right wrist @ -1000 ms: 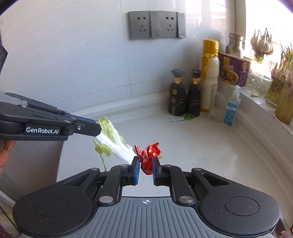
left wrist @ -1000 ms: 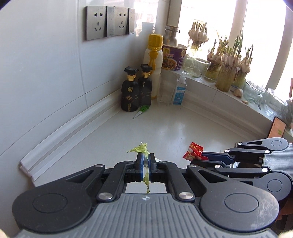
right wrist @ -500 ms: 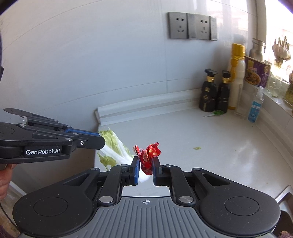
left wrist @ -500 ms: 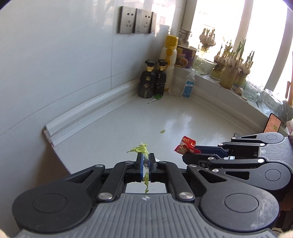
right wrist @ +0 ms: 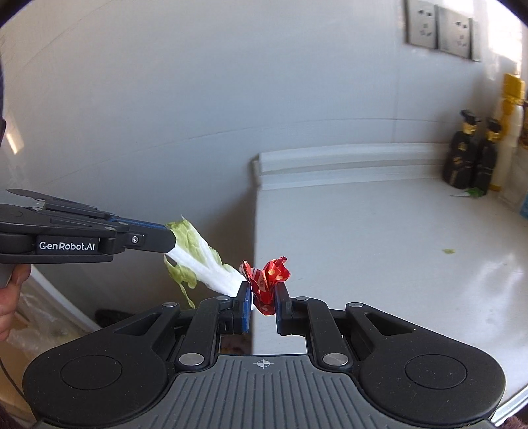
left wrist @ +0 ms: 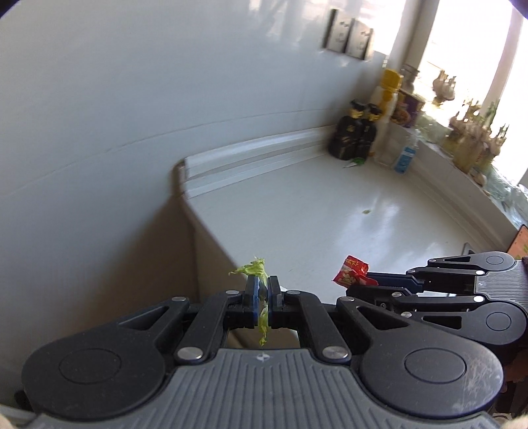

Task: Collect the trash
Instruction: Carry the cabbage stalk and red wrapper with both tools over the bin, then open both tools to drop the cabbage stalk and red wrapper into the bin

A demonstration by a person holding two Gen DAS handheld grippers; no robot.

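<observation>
Both grippers are swinging away from the window corner, so the two dark bottles (left wrist: 354, 135) and the wall sockets (right wrist: 439, 29) that sat large in the earlier views are now sliding off toward the right edge, and the counter's end (left wrist: 188, 184) with the drop beside it is coming into sight. That is reading as a carry: the trash is lifted clear and is travelling past the end of the white counter (right wrist: 379, 237), presumably toward a bin that is not showing in either view.

Two pieces are being carried. The left gripper (left wrist: 262, 297) is pinching a cabbage leaf (right wrist: 198, 257), its jaws nearly together on the thin leaf, which is hanging out in the air beyond the counter's end. The right gripper (right wrist: 262, 297) is clamping a crumpled red wrapper (right wrist: 269, 277), jaws a little apart around the wad, right at the counter's edge.

Two scraps are remaining on the counter: one small green fleck (left wrist: 365, 211) on the open surface and one green bit (left wrist: 354, 162) lying at the foot of the bottles.
</observation>
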